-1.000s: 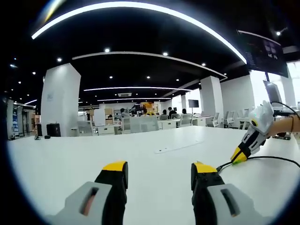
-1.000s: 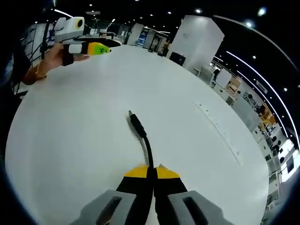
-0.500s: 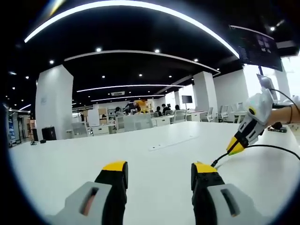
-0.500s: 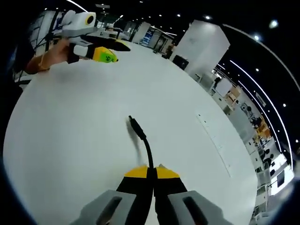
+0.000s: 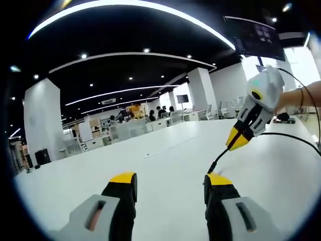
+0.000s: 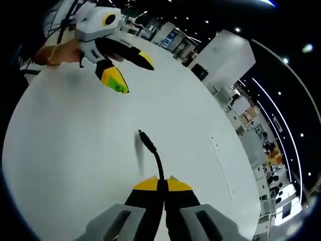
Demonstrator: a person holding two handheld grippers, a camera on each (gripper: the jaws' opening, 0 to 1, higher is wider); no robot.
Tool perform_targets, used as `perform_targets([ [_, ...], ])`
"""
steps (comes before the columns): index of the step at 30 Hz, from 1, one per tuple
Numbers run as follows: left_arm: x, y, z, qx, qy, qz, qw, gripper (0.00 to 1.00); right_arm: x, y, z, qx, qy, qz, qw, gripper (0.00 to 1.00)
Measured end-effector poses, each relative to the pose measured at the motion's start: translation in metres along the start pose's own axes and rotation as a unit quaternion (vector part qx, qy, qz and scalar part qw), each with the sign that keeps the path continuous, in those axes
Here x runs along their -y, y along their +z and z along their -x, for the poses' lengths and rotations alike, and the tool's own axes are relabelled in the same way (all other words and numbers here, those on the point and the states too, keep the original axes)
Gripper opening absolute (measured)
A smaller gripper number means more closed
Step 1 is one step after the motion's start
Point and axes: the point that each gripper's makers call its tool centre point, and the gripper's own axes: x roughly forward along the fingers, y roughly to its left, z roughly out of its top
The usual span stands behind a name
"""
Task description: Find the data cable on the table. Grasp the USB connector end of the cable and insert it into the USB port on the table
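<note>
In the right gripper view my right gripper [image 6: 161, 182] is shut on the black data cable [image 6: 157, 163]. The cable's plug end [image 6: 145, 140] sticks out forward, held above the white table [image 6: 65, 150] with its shadow beneath. My left gripper [image 6: 139, 79] shows at the upper left of that view, held by a hand, jaws apart. In the left gripper view my left gripper [image 5: 170, 179] stands open with nothing between its jaws. There the right gripper [image 5: 235, 143] comes in from the right, with the plug end [image 5: 214, 164] hanging from it and the rest of the cable [image 5: 288, 135] trailing right.
A long narrow port strip [image 6: 221, 163] is set flush in the tabletop, to the right of the plug; it also shows faintly as a line [image 5: 150, 154] in the left gripper view. Chairs, desks and people stand far off in the office behind.
The right gripper has lifted the cable end off the table. The two grippers have come closer together, and the left gripper's view has tilted.
</note>
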Motion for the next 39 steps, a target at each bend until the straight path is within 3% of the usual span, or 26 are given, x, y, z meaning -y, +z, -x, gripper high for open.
perform_targets([
  [15, 0.038, -0.024, -0.017, -0.033, -0.067, -0.062, 0.9953, 0.43, -0.01, 0.03, 0.008, -0.001, -0.004, 0.082, 0.9966, 0.04],
  [21, 0.046, -0.03, -0.026, -0.038, -0.075, -0.109, 0.9905, 0.3, -0.009, 0.043, 0.016, 0.008, -0.01, 0.096, 0.9953, 0.04],
  [30, 0.051, -0.021, -0.023, -0.013, -0.08, -0.113, 0.9903, 0.23, -0.016, 0.059, 0.021, 0.02, -0.009, 0.111, 0.9936, 0.04],
  [39, 0.053, -0.017, -0.021, -0.004, -0.082, -0.126, 0.9886, 0.14, -0.017, 0.063, 0.02, 0.022, -0.007, 0.11, 0.9936, 0.04],
])
